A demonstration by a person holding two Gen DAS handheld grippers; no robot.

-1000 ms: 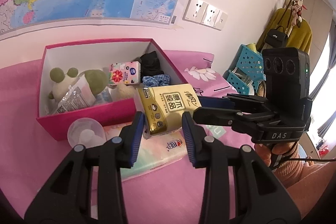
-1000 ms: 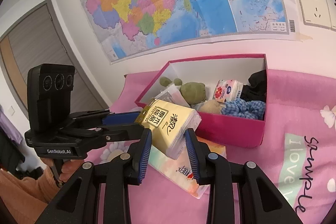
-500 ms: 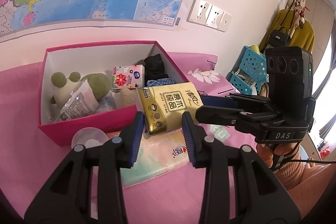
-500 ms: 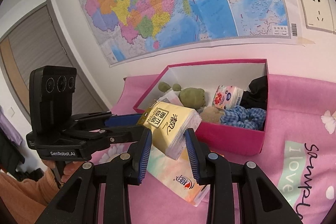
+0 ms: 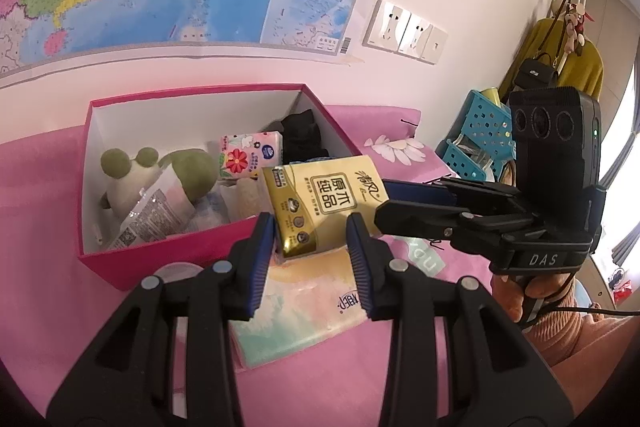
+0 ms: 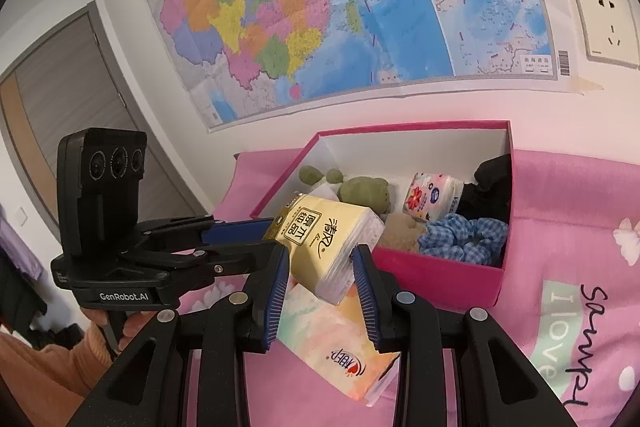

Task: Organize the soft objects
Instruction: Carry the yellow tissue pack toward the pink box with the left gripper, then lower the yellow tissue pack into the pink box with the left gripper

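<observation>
Both claws are closed part-way on one item: a yellow tissue pack. The left claw has its blue pads against the pack's short printed end, and the right claw takes the opposite white end, where the folded tissue edges show. Two grips at opposite ends appear chosen because the pack is soft and would sag or fold if lifted from one end alone.

The pack is held clear of the pink bedspread, tilted, with its far corner just over the near rim of the red box. It hangs above a second, pastel tissue pack, which lies flat on the bedspread against the box's near wall.

The box already holds a green plush toy, a flowered tissue packet, a black cloth, a blue checked scrunchie and a clear wrapped packet. Free space looks limited to the middle of the box near its front wall, so the pack is probably being brought in over that wall.

Judgement: the carry is in hand, not finished; the pastel pack is not yet boxed. Risk: the pack's lower edge may catch the rim if not raised.
</observation>
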